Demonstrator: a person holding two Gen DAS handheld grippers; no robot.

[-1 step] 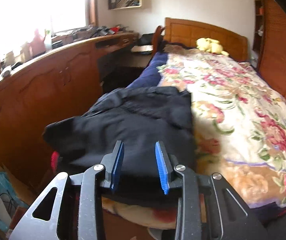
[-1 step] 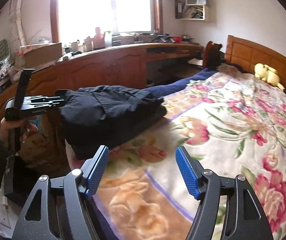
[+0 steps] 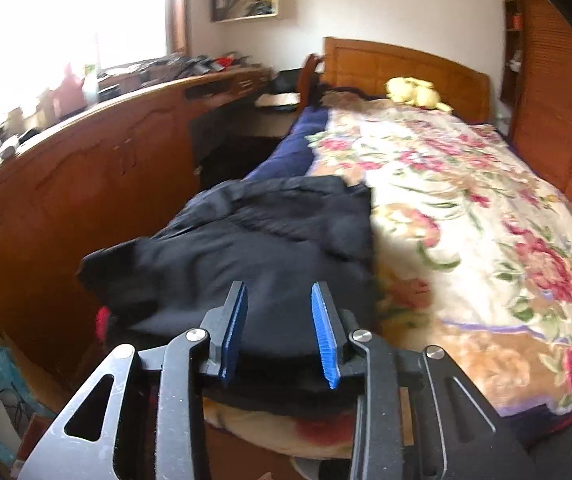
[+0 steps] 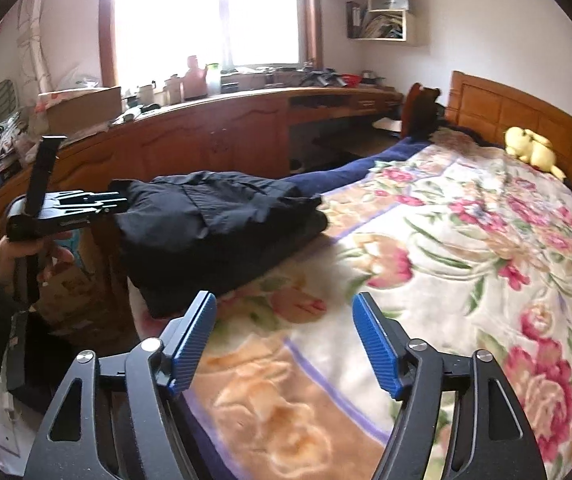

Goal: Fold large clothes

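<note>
Dark clothing (image 4: 222,232), already gathered into a thick folded bundle, lies at the near left corner of the bed (image 4: 446,240), right along the bed's left edge and on top of the flowered blanket (image 3: 466,240). Its long axis runs roughly along the length of the bed, from the foot towards the wooden headboard (image 4: 506,108).

The left gripper (image 3: 280,328) is the nearer one: in its own view the bundle lies straight ahead and just under the blue pads, and in the right wrist view that gripper (image 4: 120,200) sits at the bundle's near left end, touching or almost touching the cloth. Its jaws stand partly apart with no fold visibly pinched between them, so it reads as released.

The right gripper (image 4: 286,344) hangs over bare blanket, to the right of the bundle and apart from it; the cloth lies ahead and to its left. Its jaws are wide apart and hold nothing.

Judging by the tidy stack, the folding looks close to done, and any next touch would most easily come from the left hand (image 4: 26,256), with the right needing to swing left across the blanket to reach the bundle's right edge.
</note>
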